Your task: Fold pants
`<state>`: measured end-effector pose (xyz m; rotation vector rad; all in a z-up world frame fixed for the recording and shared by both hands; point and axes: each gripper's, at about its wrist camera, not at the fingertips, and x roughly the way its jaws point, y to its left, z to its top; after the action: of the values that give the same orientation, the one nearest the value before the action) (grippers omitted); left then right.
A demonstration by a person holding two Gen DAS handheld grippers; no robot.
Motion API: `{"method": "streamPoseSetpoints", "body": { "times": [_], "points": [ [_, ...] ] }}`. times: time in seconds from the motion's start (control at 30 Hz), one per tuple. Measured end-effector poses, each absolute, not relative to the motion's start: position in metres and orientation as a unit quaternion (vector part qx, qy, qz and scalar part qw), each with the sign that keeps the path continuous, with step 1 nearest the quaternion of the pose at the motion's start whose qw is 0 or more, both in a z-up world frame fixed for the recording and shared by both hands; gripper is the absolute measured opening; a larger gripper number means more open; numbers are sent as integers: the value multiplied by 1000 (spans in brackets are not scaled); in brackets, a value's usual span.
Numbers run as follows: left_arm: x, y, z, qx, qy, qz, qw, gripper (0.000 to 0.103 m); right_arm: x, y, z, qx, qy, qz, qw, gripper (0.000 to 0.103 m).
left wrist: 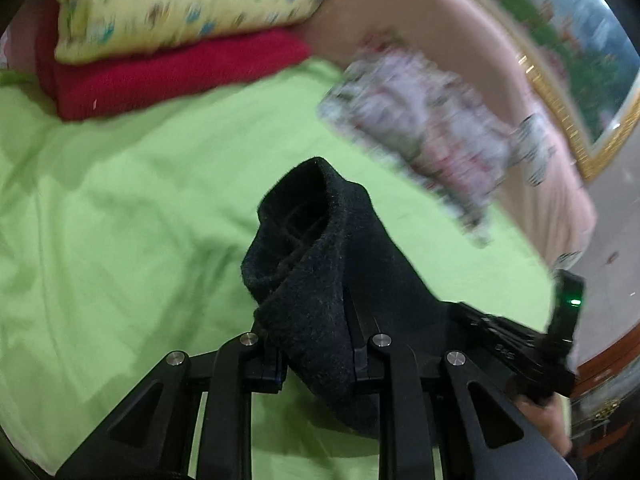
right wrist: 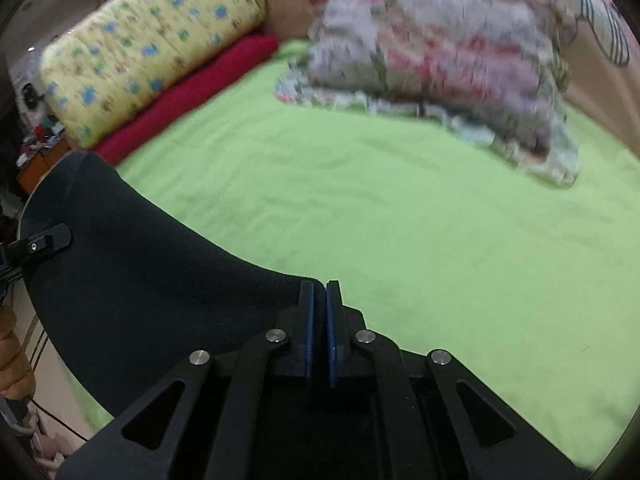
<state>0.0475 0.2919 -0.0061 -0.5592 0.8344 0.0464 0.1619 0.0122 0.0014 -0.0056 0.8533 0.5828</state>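
Seen from the left wrist, the black pants (left wrist: 320,272) are held up off a lime-green bedsheet (left wrist: 120,208), a bunched, fuzzy edge of the fabric draped over and around the left gripper (left wrist: 316,320); the fingers are hidden under the cloth, yet the fabric passes between them and appears to be pinched there. At the lower right of this view the right gripper (left wrist: 516,344) is glimpsed, a green light glowing on its body. Behind, a yellow patterned quilt (left wrist: 180,4) is stacked on a folded red blanket (left wrist: 168,76), and a floral pillow (left wrist: 420,128) is blurred against a pink headboard (left wrist: 460,52). From the right wrist, the pants (right wrist: 140,264) are shown as a wide dark sheet stretching from the left gripper's tip (right wrist: 44,242) at the left edge to the right gripper (right wrist: 320,292), whose blue pads (right wrist: 309,320) are pressed nearly together on a corner of the fabric. The sheet (right wrist: 400,240) lies bare below, with the quilt (right wrist: 152,44), blanket (right wrist: 192,96) and pillow (right wrist: 440,60) beyond. The garment is judged to be suspended between both claws, above the near edge of the bed. No fold is visible, though much of the garment is out of view; laying it flat and folding appear to remain.
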Motion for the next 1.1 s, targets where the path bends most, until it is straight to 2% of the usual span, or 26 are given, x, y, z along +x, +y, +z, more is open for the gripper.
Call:
{"method": "streamPoseSetpoints", "body": {
  "times": [0.07, 0.13, 0.2, 0.27, 0.33, 0.37, 0.6, 1.1],
  "points": [
    [53, 296, -22, -253, 424, 39, 869, 26, 160, 18, -15, -12, 419, 262, 869, 22],
    [46, 301, -21, -252, 418, 46, 871, 36, 153, 6, -17, 10, 415, 250, 874, 29],
    [38, 299, -11, -226, 404, 74, 883, 58, 142, -10, -8, 31, 404, 246, 881, 37],
    [26, 294, 5, -192, 378, 99, 900, 64, 125, -37, 5, 60, 388, 243, 887, 47],
    [18, 284, 20, -175, 369, 84, 909, 65, 111, -58, 12, 81, 378, 242, 890, 52],
    [17, 277, 24, -168, 368, 72, 912, 69, 104, -68, 13, 92, 376, 238, 891, 54],
    [27, 189, 37, -86, 385, -10, 919, 73, 52, -128, -10, 168, 402, 212, 875, 55],
    [34, 67, 26, -53, 430, -129, 892, 75, -21, -227, -28, 243, 392, 122, 879, 55]
  ]
}}
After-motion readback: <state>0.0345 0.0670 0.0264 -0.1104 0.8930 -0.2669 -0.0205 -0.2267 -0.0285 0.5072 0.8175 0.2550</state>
